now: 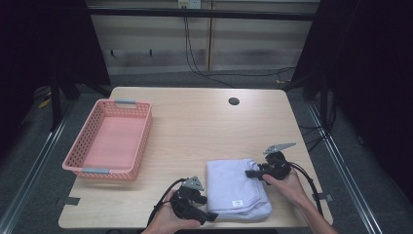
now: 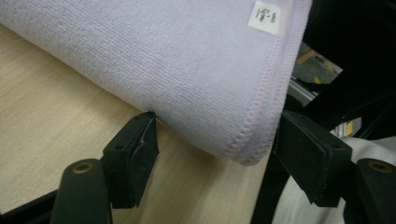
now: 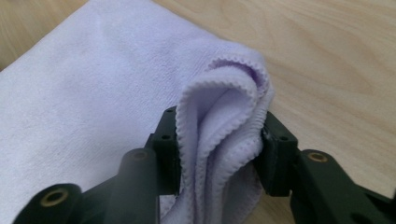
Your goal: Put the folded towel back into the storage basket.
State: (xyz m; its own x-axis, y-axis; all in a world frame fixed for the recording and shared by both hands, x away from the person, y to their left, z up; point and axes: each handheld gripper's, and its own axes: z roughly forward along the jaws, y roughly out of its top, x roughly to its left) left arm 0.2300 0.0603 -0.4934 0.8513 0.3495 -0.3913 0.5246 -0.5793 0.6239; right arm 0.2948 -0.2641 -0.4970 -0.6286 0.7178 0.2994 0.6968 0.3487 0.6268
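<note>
- Lilac terry towel [image 1: 237, 187], folded into a thick pad with stitched hems and a small white label [image 2: 265, 17], lies at the wooden table's [image 1: 195, 126] near right edge.
- Right gripper [image 3: 219, 144] pinches the bunched far-right corner, layers squeezed between its pads.
- Left gripper [image 2: 215, 147] stands wide open around the near corner, not pressing it.
- Pink basket [image 1: 73, 163] sits well apart.

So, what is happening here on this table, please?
A person works on a folded lilac towel with two hand-held grippers. The right gripper is pinching the bunched layers at one corner. The left gripper stands open around the corner near the table's front edge, not pressing it yet. An empty pink basket waits at the left of the wooden table.
</note>
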